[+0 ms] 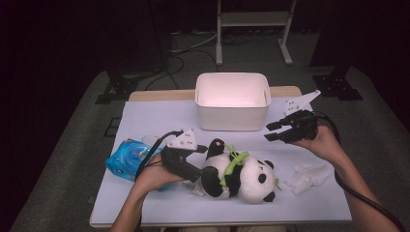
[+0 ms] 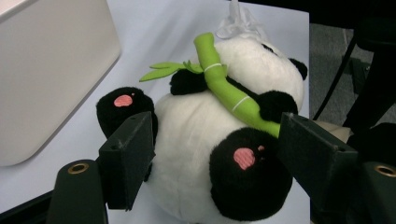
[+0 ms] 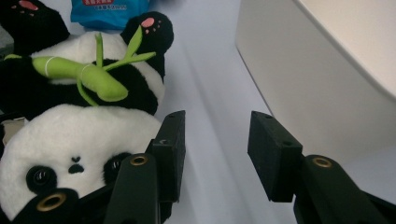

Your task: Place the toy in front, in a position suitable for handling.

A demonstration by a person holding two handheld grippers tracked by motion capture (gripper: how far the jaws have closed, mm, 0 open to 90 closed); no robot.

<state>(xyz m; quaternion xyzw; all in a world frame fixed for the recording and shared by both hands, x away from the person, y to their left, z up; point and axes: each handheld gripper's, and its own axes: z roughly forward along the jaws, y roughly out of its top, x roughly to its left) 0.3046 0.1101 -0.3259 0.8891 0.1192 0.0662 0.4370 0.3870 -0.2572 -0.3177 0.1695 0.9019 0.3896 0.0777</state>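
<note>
Risk is greatest at the panda (image 1: 239, 176): it is soft, round and bulky, so a grip taken on the body alone could slip off the plush or catch only a leg, and the toy would then sag or drop short of the bin (image 1: 232, 100). A lesser risk is the bamboo (image 2: 224, 88) snagging on a jaw. The panda lies on its back on the white table (image 1: 159, 116), in front of the bin and between the blue pack (image 1: 126, 158) and a crumpled white wrapper (image 1: 305, 177). The left gripper (image 2: 215, 163) stands open around the panda's lower body, jaws flanking both feet, with no pressure evident. The right gripper (image 3: 215, 149) hovers open and empty, beside the head, near the bin wall.
</note>
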